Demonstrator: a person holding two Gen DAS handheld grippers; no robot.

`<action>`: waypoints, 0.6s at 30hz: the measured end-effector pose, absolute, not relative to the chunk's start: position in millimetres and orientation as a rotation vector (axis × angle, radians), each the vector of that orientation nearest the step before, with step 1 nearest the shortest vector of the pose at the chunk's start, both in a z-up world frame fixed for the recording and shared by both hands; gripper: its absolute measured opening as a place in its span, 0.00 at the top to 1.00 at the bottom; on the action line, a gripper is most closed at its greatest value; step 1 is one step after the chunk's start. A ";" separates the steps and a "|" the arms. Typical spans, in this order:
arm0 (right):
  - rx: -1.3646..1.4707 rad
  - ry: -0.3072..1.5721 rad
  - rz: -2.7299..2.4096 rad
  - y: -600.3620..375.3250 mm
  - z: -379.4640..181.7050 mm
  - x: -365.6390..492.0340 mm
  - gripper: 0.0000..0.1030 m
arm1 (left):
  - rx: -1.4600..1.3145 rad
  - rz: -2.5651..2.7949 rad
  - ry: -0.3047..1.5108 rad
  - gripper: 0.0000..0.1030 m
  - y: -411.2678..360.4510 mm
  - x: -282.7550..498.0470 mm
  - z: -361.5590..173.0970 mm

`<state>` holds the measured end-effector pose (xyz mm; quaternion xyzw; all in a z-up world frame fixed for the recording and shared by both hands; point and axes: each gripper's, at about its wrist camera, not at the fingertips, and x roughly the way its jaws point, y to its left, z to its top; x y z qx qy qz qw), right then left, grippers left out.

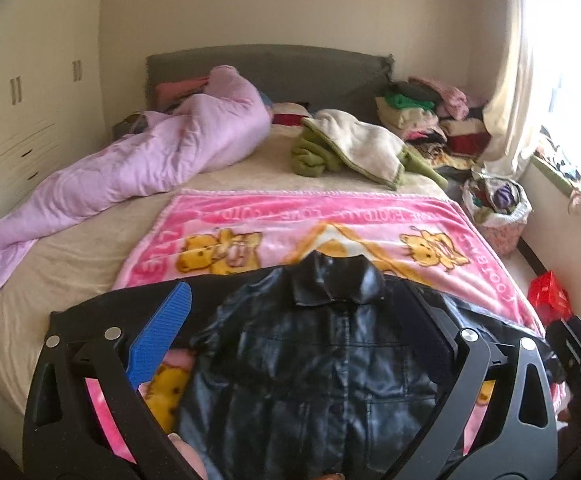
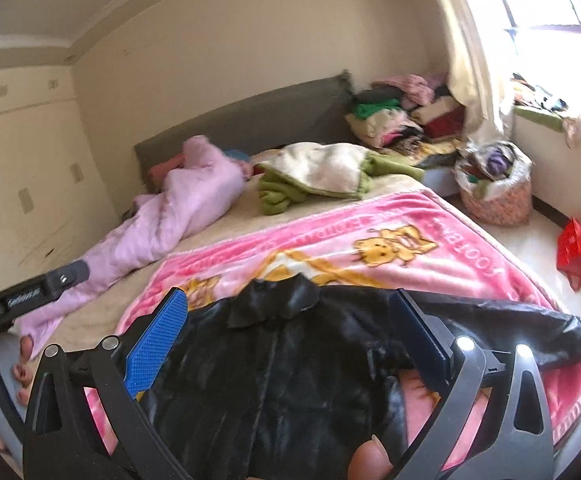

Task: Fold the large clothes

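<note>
Bedroom walls and a pale wardrobe frame the scene, and our work surface is the bed, which fills most of both views. Across its foot end lies a pink cartoon blanket, and at about ten o'clock from it a lilac quilt is bunched along the edge. Toward one o'clock sits a green and cream throw, with a stack of folded clothes beyond it near the headboard. The task's thing, a black leather-look jacket, lies front up on the blanket at six o'clock, collar pointing to twelve, one sleeve stretched out toward three o'clock in the right wrist view. Our left gripper hangs over the jacket's chest with its jaws spread wide, holding nothing; our right gripper is likewise parted above the collar, empty. We judge the jacket heavy for a garment, fairly stiff, with a slick surface that creases in broad panels rather than draping, so a thin pinch may slide off. We would take hold at seamed edges, the cuff and the shoulder seam, where the layered material gives the blue pads something thicker to bite.
</note>
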<state>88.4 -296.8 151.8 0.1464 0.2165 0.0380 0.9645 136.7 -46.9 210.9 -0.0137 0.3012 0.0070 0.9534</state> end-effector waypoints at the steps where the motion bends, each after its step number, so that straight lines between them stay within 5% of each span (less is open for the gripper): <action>1: 0.318 0.440 0.067 -304.7 148.0 94.1 0.04 | -0.018 0.018 0.624 0.08 -52.5 144.2 206.7; 18: 0.514 0.513 -0.226 -444.9 58.4 113.1 0.04 | 0.039 -0.102 0.764 0.08 -111.6 203.6 103.7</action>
